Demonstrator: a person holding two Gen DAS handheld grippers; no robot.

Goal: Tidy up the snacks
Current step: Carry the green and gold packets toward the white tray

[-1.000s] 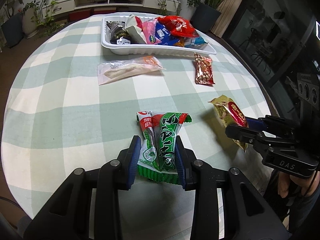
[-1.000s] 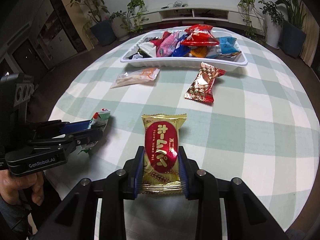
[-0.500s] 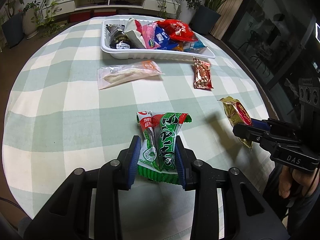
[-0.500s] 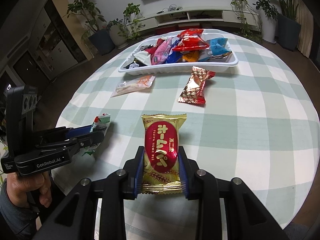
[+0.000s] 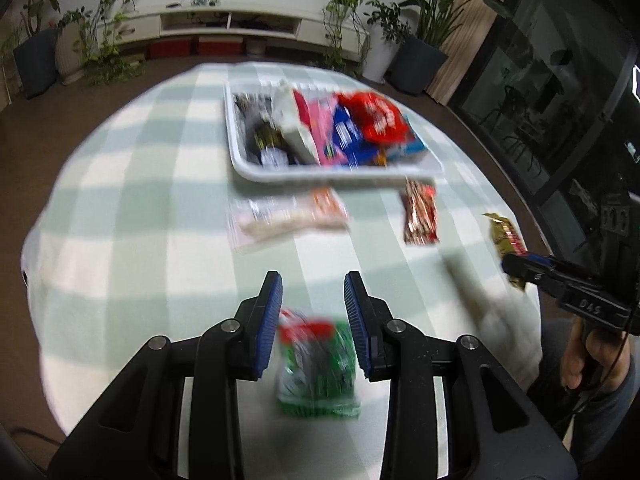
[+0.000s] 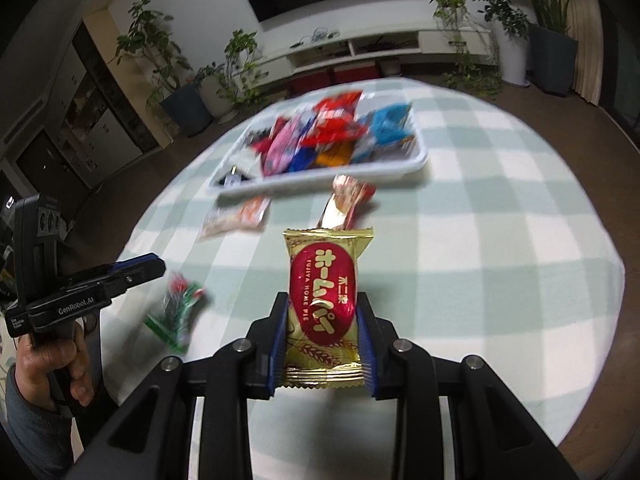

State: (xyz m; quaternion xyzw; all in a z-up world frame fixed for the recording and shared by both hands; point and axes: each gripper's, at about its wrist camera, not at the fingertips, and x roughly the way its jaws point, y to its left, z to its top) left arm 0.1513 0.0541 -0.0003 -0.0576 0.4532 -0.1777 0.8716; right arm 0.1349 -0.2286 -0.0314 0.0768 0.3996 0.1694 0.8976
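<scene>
My left gripper [image 5: 313, 280] is lifted off the round checked table with its blue pads a narrow gap apart and nothing between them. Two green and red snack packets [image 5: 316, 364] lie blurred on the cloth beneath it. In the right wrist view those green packets [image 6: 176, 312] sit just below the left gripper [image 6: 156, 268]. My right gripper [image 6: 322, 298] is shut on a gold packet with a red oval label [image 6: 324, 296], held upright above the table. The white tray [image 5: 340, 174] at the far side holds several snack packets.
A clear packet [image 5: 288, 216] and a red-gold foil packet [image 5: 420, 216] lie on the cloth in front of the tray [image 6: 320, 184]. The table edge runs close on my side. Potted plants, a low white cabinet and a dark glass wall surround the table.
Both grippers have risen and drawn back from the table. The green packets, earlier between the left pads, have stayed down on the cloth. The gold packet rose with the right gripper.
</scene>
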